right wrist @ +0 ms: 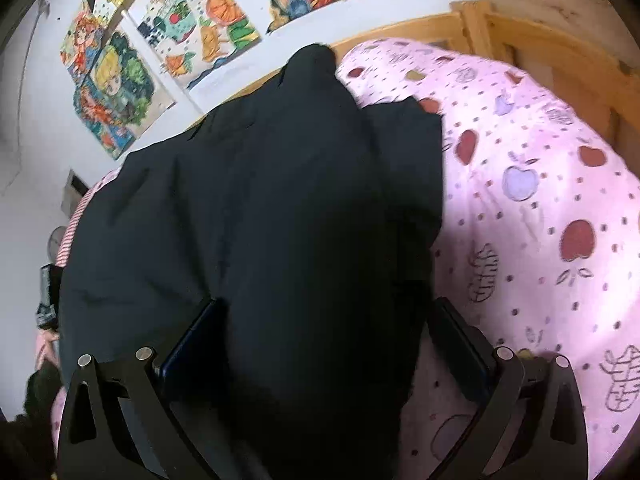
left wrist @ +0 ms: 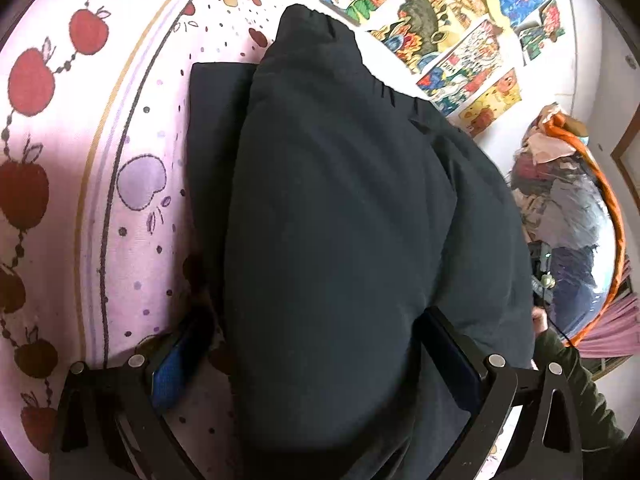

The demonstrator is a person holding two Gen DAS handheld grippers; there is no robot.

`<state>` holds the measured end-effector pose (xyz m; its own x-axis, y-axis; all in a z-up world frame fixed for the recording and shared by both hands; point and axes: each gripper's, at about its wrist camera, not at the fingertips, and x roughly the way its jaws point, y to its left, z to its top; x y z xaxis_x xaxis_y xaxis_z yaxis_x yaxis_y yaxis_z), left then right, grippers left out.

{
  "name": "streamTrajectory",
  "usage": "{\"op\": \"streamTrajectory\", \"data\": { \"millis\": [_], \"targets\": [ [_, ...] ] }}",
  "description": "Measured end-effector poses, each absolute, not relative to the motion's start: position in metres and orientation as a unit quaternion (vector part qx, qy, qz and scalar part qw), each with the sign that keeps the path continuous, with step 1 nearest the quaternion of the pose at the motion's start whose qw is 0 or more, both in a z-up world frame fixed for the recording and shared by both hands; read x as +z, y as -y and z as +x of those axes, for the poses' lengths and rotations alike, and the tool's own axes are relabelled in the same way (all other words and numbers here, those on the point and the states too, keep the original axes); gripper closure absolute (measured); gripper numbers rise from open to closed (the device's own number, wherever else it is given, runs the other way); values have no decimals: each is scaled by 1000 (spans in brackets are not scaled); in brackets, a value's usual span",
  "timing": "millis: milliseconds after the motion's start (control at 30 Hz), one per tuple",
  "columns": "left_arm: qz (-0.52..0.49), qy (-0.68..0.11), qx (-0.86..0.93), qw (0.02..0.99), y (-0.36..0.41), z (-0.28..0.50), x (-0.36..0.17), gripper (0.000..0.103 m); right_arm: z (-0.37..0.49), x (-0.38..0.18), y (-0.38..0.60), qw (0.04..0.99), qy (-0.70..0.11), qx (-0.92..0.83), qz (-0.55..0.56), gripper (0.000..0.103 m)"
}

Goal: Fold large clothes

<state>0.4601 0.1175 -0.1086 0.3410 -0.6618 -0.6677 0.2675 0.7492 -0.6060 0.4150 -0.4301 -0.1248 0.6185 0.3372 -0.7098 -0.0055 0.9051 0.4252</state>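
A large dark navy garment (left wrist: 340, 208) lies in folded layers on a pink bedsheet with an apple print (left wrist: 80, 160). It also shows in the right wrist view (right wrist: 260, 220). My left gripper (left wrist: 316, 360) stands wide open with a thick fold of the garment bulging between its fingers (left wrist: 452, 352). My right gripper (right wrist: 320, 340) is likewise wide open with the dark cloth draped between its fingers (right wrist: 460, 340). The cloth hides both grippers' fingertips in part. Neither pair of jaws is closed on the fabric.
Colourful drawings (left wrist: 440, 20) hang on the white wall behind the bed. A wooden bed frame (right wrist: 540, 32) runs along the far edge. An orange-rimmed basket of clothes (left wrist: 580, 220) stands at the right. The person's green sleeve (left wrist: 580, 392) shows at lower right.
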Motion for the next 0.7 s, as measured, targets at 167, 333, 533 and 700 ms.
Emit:
{"op": "streamTrajectory", "data": {
  "millis": [167, 333, 533, 700],
  "targets": [
    [-205, -487, -306, 792, -118, 459, -108, 0, 409, -129, 427, 878, -419, 115, 202, 1],
    [-216, -466, -345, 785, -122, 454, -108, 0, 407, -133, 426, 882, -411, 111, 200, 1],
    [-236, -476, -339, 776, -121, 457, -106, 0, 407, -133, 426, 884, -411, 108, 196, 1],
    [-305, -523, -300, 738, -116, 461, -102, 4, 419, -127, 425, 850, -458, 107, 237, 1]
  ]
}}
